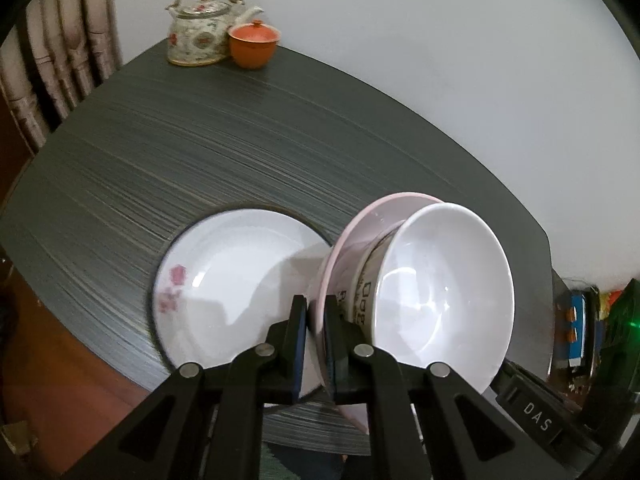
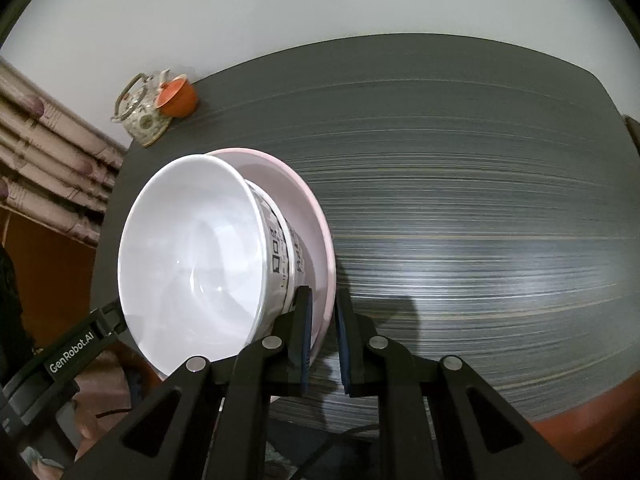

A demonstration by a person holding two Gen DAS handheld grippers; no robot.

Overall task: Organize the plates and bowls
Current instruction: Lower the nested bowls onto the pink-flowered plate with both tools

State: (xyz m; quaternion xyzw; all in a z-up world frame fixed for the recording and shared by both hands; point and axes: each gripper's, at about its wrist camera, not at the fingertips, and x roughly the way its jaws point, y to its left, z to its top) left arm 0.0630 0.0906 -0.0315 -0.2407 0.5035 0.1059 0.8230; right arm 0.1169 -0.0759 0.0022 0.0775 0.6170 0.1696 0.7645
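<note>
dark streaked counter (image 1: pixel 200 152) against pale wall, teapot (image 1: pixel 200 28) and orange lidded cup (image 1: pixel 253 45) in far corner. left tongs (image 1: pixel 316 316) and right tongs (image 2: pixel 322 312) clamped on opposite rims of pink plate (image 1: pixel 360 224), likely sharing load. white bowl (image 1: pixel 444 292), printed outside, rides on plate, held above counter beside flowered white plate (image 1: pixel 224 276).

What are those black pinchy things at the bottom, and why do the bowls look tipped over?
They are grippers, two-finger tongs a person holds, one in each hand. A small camera on each looks along its fingers; one picture is from the left, one from the right. That rounded lens bends everything. Both the left gripper and right gripper pinch the rim of a pink plate with a white bowl on it. On the dark table lie a flowered plate, a teapot and an orange lidded cup.
</note>
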